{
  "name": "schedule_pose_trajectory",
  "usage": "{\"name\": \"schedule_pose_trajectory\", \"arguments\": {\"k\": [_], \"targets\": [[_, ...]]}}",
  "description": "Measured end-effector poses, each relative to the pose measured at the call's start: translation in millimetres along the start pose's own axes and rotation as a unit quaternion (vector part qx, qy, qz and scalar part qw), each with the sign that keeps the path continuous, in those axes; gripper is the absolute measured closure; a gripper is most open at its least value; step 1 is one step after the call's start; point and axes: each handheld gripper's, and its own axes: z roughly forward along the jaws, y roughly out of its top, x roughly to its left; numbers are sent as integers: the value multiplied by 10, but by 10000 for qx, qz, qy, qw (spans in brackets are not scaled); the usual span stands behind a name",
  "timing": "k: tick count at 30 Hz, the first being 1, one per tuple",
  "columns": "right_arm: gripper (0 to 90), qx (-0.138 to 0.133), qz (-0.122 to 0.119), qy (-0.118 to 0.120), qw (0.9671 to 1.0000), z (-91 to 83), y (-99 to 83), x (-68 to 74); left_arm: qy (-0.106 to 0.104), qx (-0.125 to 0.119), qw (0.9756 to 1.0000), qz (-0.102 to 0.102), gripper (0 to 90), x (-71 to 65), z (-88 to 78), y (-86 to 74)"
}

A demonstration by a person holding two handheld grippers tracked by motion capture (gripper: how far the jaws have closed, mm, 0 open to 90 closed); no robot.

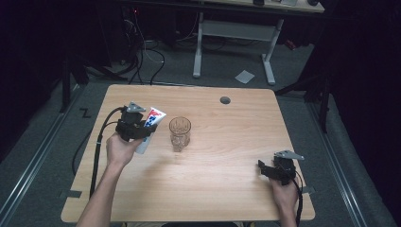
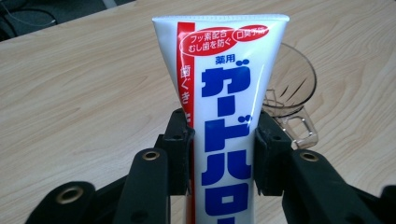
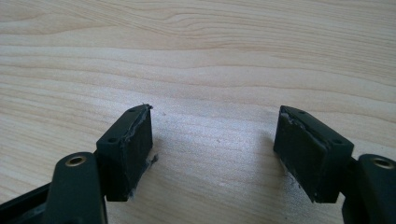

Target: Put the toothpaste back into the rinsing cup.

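Holding a toothpaste tube (image 1: 150,126) clear of the wooden table (image 1: 227,179), the left gripper (image 1: 138,130) sits just left of the glass mug (image 1: 180,133), which serves as the landmark. In the left gripper view the pads (image 2: 180,149) press the tube's (image 2: 224,140) body from both sides, its flat crimped end pointing away from the hand and the mug (image 2: 289,100) showing just behind it to the right. That grip, with the tube's length running along the jaws and the crimp toward the mug, looks chosen for standing or dropping the tube into the mug. The mug stands upright and empty. Well to the right of the mug, nearer the person, the right gripper (image 1: 274,170) rests low over bare wood, its jaws spread wide with nothing between them, probably just kept out of the way.
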Motion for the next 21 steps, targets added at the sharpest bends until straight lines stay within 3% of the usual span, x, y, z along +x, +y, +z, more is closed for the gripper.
{"name": "schedule_pose_trajectory", "arguments": {"k": [21], "targets": [[278, 2, 3, 1, 10000, 0, 0, 0, -368, -322, 9988, 70, 638, -156, -25, 258]]}}
